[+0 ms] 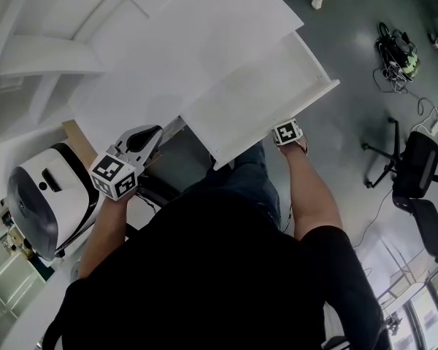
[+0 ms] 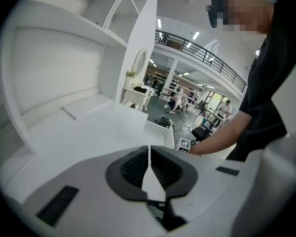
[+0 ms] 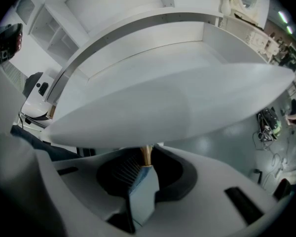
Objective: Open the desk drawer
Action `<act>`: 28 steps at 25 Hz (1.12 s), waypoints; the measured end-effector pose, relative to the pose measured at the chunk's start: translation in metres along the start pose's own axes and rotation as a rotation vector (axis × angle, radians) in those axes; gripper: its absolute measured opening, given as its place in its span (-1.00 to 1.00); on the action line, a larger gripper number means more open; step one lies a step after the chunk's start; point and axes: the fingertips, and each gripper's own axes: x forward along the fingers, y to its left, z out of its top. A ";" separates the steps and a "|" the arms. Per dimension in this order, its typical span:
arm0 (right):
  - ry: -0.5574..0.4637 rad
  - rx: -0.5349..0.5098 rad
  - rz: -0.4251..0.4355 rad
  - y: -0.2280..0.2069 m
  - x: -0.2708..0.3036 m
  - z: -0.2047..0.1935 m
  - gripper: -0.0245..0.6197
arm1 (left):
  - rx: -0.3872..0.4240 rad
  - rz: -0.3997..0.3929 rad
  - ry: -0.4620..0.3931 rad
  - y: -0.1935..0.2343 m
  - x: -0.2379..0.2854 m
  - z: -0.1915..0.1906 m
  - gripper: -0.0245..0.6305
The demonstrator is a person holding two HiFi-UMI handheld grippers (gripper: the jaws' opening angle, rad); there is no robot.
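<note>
The white desk drawer (image 1: 266,86) stands pulled out from under the desktop (image 1: 197,28), and its inside looks bare. My right gripper (image 1: 286,132) is at the drawer's front panel (image 3: 177,110), pointing steeply down. Its jaws are shut on the small brass drawer knob (image 3: 146,155), whose stem shows between the pads. My left gripper (image 1: 147,135) hovers off the desk's near left corner, apart from the drawer. In the left gripper view its jaws (image 2: 149,154) are shut with nothing between them, and the drawer's side wall (image 2: 160,131) lies beyond them.
A rounded white and black machine (image 1: 47,195) sits at the lower left, close to my left arm. The desk's hutch shelves (image 1: 44,57) rise at the left. On the grey floor to the right are a black office chair (image 1: 416,168) and tangled cables (image 1: 398,53).
</note>
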 end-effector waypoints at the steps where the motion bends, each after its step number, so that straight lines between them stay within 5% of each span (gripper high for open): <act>1: -0.006 0.003 0.000 0.000 -0.001 -0.001 -0.71 | 0.003 -0.005 0.003 -0.001 0.002 0.000 -0.86; 28: -0.038 0.053 -0.019 -0.003 -0.004 -0.004 -0.66 | 0.016 -0.025 -0.002 -0.003 0.002 0.004 -0.86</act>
